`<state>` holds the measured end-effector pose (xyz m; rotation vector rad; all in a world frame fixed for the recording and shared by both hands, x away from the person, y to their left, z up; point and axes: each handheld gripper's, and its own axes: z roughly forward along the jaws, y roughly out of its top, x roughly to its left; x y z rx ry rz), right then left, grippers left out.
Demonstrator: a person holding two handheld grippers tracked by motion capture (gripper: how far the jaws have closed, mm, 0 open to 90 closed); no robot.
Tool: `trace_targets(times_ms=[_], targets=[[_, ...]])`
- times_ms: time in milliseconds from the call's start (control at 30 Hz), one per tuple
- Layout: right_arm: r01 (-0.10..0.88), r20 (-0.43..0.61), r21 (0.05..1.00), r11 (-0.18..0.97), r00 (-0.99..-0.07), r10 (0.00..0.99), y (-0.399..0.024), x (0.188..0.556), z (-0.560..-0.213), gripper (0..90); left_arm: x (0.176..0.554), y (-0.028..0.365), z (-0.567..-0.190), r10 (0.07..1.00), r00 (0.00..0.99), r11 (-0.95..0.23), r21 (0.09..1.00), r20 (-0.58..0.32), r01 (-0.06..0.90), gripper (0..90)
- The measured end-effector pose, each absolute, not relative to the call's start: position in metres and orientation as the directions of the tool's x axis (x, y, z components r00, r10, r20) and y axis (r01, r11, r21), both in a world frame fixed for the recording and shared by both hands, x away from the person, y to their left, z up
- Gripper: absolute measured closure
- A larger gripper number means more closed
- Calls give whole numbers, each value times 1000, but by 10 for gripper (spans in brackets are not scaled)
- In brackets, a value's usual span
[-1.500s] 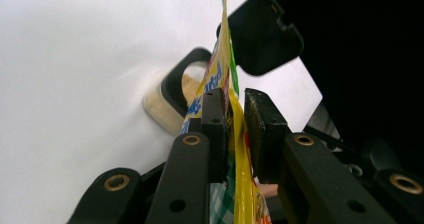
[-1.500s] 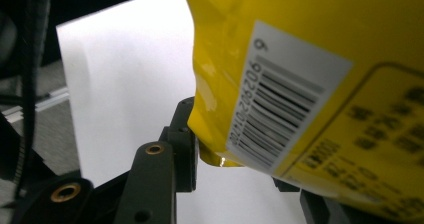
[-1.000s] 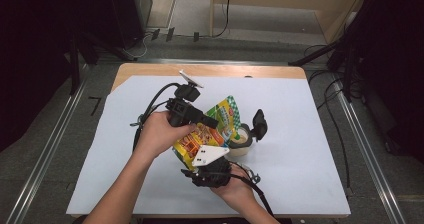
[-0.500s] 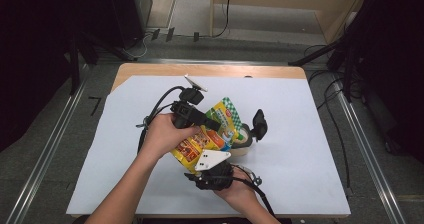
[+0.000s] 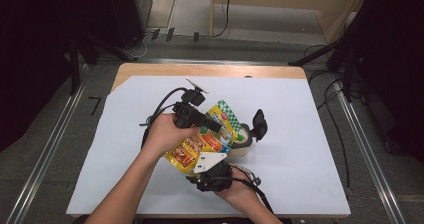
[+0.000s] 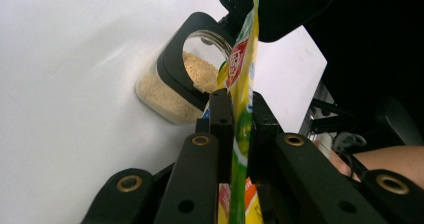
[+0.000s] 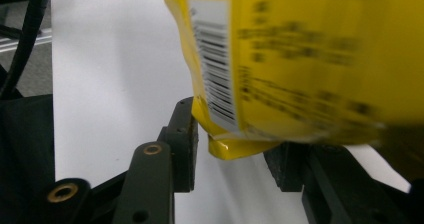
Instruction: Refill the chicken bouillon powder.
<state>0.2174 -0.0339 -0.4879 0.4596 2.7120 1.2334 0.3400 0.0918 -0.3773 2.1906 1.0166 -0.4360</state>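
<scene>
A yellow printed pouch (image 5: 200, 144) is held tilted over the white table, its top end toward a small glass jar (image 5: 242, 143). My left gripper (image 5: 215, 126) pinches the pouch's upper edge (image 6: 242, 84); its jaws have just been closing with the pouch between them. In the left gripper view the jar (image 6: 170, 101) holds tan granules, and its black flip lid (image 6: 280, 9) stands open. My right gripper (image 5: 202, 168) is under the pouch's lower end. Its jaws (image 7: 235, 134) stand either side of the pouch's bottom corner (image 7: 300, 59) and press on it.
A white sheet (image 5: 310, 164) covers the wooden table, bare to the right and left of the hands. Black cables (image 5: 160, 109) trail from the left gripper. Metal rails (image 5: 370, 159) and dark floor edge the table.
</scene>
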Motion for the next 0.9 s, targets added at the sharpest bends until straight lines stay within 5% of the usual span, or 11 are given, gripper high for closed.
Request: trace_targets(times_ms=[467, 900], targets=[[285, 54, 767, 574, -921, 386, -40, 226, -488, 551, 342, 131, -357, 508, 621, -399, 476, -597, 784, 891], [412, 141, 782, 467, -847, 513, -59, 243, -479, 539, 340, 176, -335, 559, 614, -304, 551, -557, 777, 893]])
